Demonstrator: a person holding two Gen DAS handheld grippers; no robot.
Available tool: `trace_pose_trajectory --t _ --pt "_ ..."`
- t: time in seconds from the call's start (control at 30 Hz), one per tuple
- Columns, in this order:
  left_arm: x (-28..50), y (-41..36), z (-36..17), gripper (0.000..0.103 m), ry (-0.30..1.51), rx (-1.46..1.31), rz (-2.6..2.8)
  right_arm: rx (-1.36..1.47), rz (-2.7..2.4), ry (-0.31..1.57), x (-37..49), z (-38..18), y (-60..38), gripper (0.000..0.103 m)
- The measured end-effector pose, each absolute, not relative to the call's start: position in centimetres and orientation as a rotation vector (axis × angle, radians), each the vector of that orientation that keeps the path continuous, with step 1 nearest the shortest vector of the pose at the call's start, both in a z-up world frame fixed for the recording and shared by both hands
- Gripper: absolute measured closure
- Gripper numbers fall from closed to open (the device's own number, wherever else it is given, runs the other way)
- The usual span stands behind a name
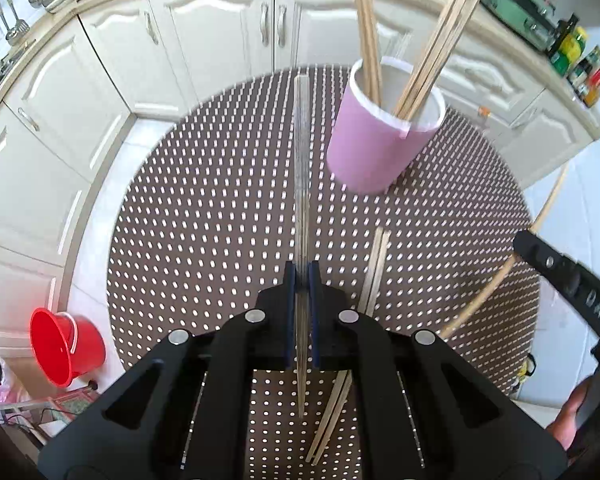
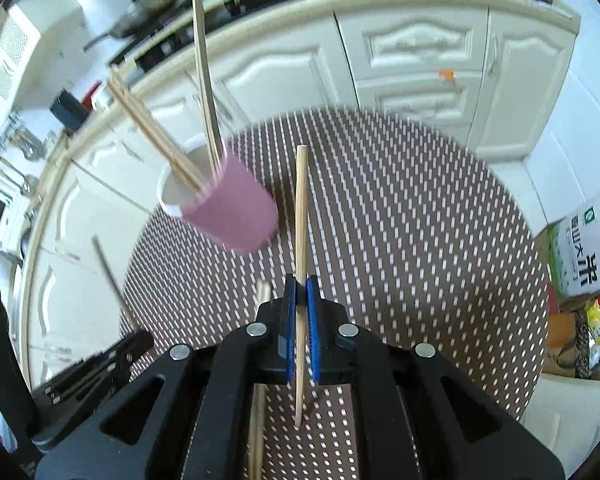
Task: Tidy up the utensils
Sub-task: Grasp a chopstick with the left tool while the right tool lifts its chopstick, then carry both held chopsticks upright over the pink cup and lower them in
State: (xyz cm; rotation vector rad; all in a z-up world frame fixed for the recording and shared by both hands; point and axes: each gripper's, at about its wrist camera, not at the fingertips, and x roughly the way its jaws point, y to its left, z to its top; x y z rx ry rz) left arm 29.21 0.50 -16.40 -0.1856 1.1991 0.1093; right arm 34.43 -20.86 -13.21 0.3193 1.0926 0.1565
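A pink cup (image 1: 374, 140) with a white rim stands on the round perforated brown table (image 1: 204, 208) and holds several wooden chopsticks (image 1: 432, 52). My left gripper (image 1: 302, 276) is shut on a clear, glassy chopstick (image 1: 301, 160) that points toward the cup's left side. A pair of wooden chopsticks (image 1: 374, 268) lies on the table to its right. My right gripper (image 2: 301, 292) is shut on a wooden chopstick (image 2: 300, 216), right of the pink cup (image 2: 232, 216). The right gripper also shows in the left wrist view (image 1: 528, 246) at the table's right edge.
White kitchen cabinets (image 1: 204, 36) curve around behind the table. A red bucket (image 1: 66, 346) stands on the floor at the left. Bottles (image 1: 580, 60) sit on the counter at right. A cardboard box and bags (image 2: 580, 264) lie right of the table.
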Motion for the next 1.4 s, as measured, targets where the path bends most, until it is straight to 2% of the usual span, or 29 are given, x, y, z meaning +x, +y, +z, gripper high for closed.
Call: trace_pose_trajectory --t 0.3,0.8,1.13,1.4 --pt "30.1 1.5 -9.1 0.096 1.026 -0.177 0.057 0.311 0.157 0.913 36.5 -8.1 -22.2 0.099" --pt "33.0 1.5 -4.9 0.096 0.887 -0.231 -0.054 0.250 0.179 0.774 36.7 -3.2 -22.2 0.099" --pt "34.3 2.2 -1.4 0.096 0.804 -0.220 -0.071 0.242 0.222 0.755 38.0 -1.7 -20.5 0.099" --pt "36.3 2.0 -2.0 0.096 0.811 -0.212 -0.075 0.262 0.231 0.825 39.8 -3.7 -18.8 0.099"
